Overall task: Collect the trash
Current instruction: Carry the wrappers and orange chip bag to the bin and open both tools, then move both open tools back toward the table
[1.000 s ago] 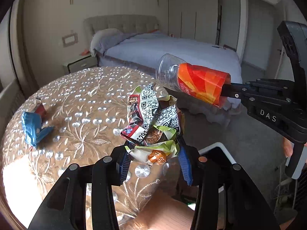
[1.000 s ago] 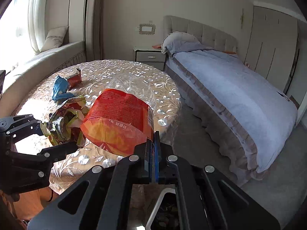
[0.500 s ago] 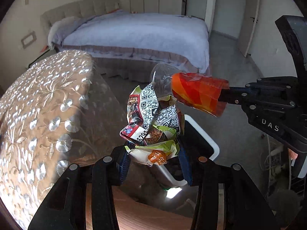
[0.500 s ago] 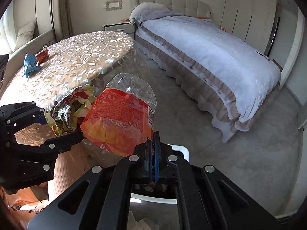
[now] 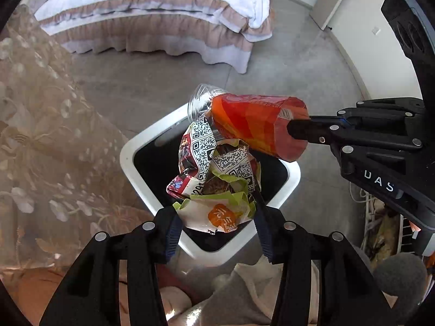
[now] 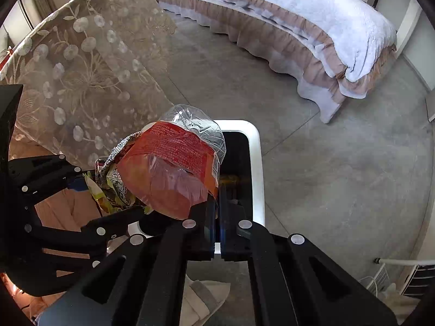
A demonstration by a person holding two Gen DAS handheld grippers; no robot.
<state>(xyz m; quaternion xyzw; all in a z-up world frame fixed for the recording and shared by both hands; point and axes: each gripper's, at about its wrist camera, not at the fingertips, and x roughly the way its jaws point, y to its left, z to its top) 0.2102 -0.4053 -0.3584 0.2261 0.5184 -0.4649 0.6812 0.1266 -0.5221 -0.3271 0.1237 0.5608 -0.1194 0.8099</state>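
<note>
Left claw clamps the crumpled wrappers directly above the white bin, staged so they fall straight in. Right claw, nearly closed, pinches the orange-label bottle by its thin edge over the same opening. The bin seems part-filled, too dark to confirm.

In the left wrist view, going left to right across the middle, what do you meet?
Patterned tablecloth → white bin rim → crumpled wrappers → orange-labelled plastic bottle → right gripper.
</note>
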